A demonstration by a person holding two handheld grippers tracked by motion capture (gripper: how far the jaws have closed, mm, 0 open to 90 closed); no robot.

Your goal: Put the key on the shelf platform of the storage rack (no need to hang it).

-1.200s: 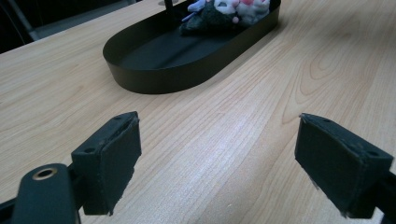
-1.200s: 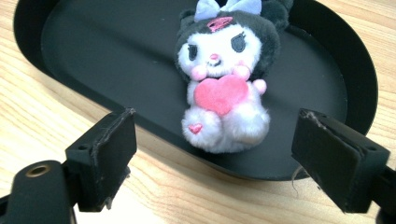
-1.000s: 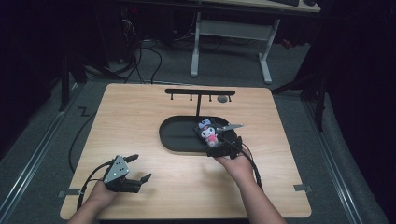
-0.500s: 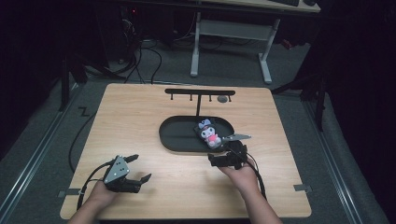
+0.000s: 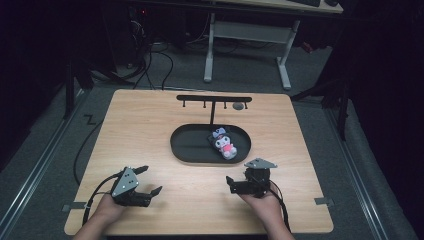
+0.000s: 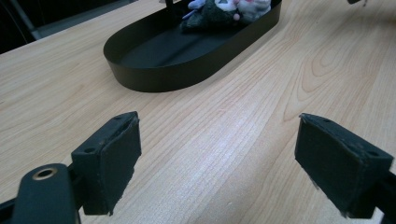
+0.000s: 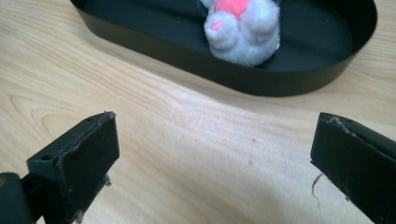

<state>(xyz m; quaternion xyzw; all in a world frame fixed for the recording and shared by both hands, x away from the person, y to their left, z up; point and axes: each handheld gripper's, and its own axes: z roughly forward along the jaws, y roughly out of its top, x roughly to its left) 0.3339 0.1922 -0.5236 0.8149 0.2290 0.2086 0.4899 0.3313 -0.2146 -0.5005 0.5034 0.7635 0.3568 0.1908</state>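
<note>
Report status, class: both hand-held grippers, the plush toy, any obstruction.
Left hand-held gripper open, empty. Right hand-held gripper open, empty, near the tray. Plush toy lying in tray's right end. Nothing in the way.

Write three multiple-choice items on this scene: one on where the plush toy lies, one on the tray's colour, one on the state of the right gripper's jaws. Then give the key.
1. Where does the plush toy lie?
A. on the bare table
B. in the right part of the tray
C. between a gripper's jaws

2. What colour is the tray?
A. black
B. white
C. red

3. How do the jaws of the right gripper stand?
A. shut on the toy
B. shut on nothing
C. open, holding nothing

Key: 1 B, the high view shows it inside the tray's right half; 2 A, its wall and floor are black in every view; 3 C, the right gripper view shows bare table between wide-apart jaws.
</note>
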